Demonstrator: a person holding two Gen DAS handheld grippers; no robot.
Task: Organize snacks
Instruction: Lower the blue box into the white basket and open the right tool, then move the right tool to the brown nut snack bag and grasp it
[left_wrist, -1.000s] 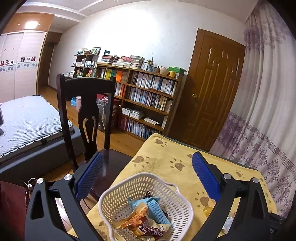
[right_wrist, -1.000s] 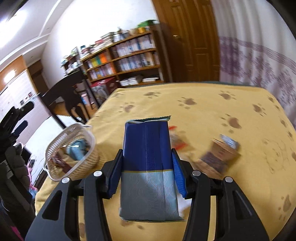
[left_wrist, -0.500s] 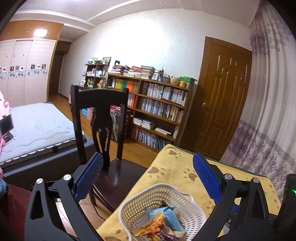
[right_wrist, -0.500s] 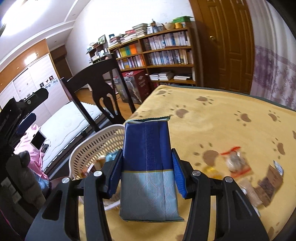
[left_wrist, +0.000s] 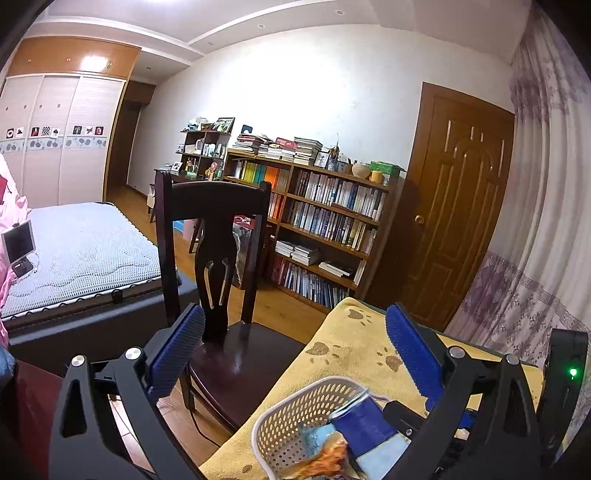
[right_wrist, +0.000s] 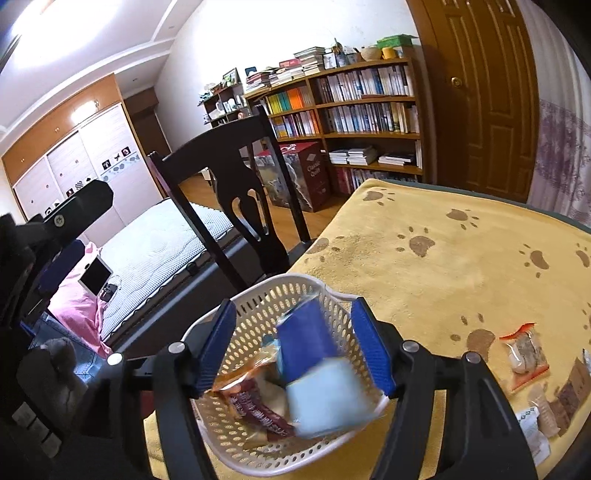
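Note:
In the right wrist view, a white perforated basket (right_wrist: 258, 291) stands at the near left corner of the yellow paw-print table (right_wrist: 443, 266). My right gripper (right_wrist: 292, 306) hangs open just above it. A blue and pale-blue snack packet (right_wrist: 310, 354) lies tilted and blurred between the spread fingers, touching neither, over an orange and dark red packet (right_wrist: 255, 402). In the left wrist view, my left gripper (left_wrist: 293, 314) is open and holds nothing, left of and above the basket (left_wrist: 295, 406), where the blue packet (left_wrist: 365, 424) shows.
Loose snacks lie on the cloth at the right: an orange-edged packet (right_wrist: 524, 354), brown packets (right_wrist: 572, 384) and a white one (right_wrist: 532, 432). A dark wooden chair (left_wrist: 214, 229) stands against the table's left side. A bed, a bookshelf and a door lie beyond.
My right gripper carried the blue packet left over the basket and opened, letting it go into the basket. My left gripper drew back to the left and stayed open.

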